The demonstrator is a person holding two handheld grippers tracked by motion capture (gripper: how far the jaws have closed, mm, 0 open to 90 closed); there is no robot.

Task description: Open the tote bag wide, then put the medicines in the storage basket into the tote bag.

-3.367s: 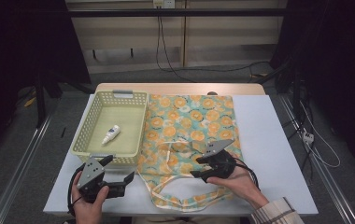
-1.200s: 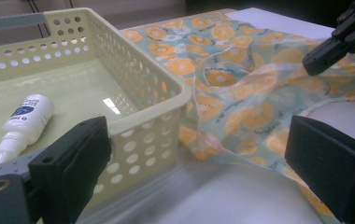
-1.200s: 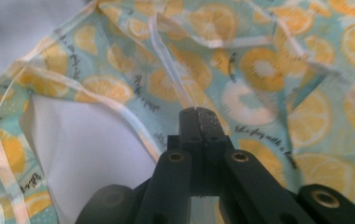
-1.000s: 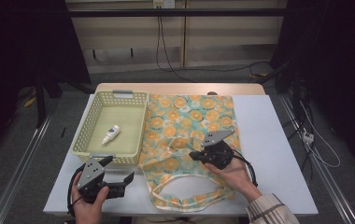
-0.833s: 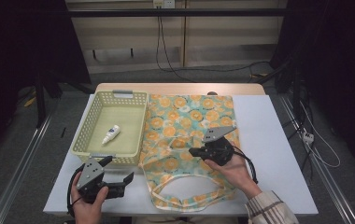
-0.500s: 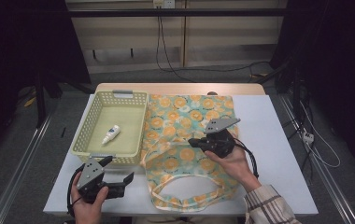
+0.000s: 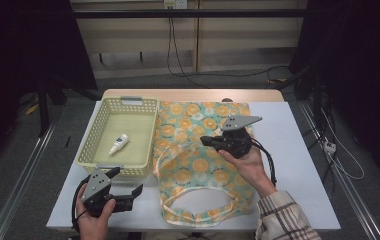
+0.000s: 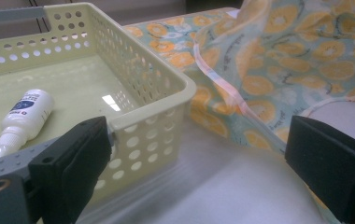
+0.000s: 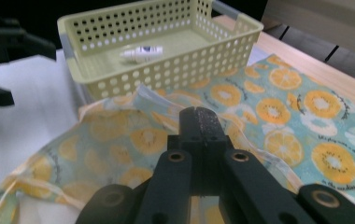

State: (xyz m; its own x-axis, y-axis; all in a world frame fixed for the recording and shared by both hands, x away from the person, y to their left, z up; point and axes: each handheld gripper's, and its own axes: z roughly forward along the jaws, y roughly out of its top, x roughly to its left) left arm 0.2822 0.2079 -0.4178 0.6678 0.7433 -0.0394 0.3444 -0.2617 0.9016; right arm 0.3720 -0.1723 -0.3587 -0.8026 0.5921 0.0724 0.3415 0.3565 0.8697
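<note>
Right gripper (image 7: 209,142), jaws clamped on the fruit-print cloth bag (image 7: 205,165), lifts its upper layer off the surface (image 7: 298,150) at centre. Left gripper (image 7: 137,192), jaws spread wide and empty, rests at seven o'clock beside the yellow basket (image 7: 148,131) holding a small bottle (image 7: 118,144).

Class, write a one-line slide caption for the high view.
Right gripper lifts a fruit-print bag beside a yellow basket.
</note>
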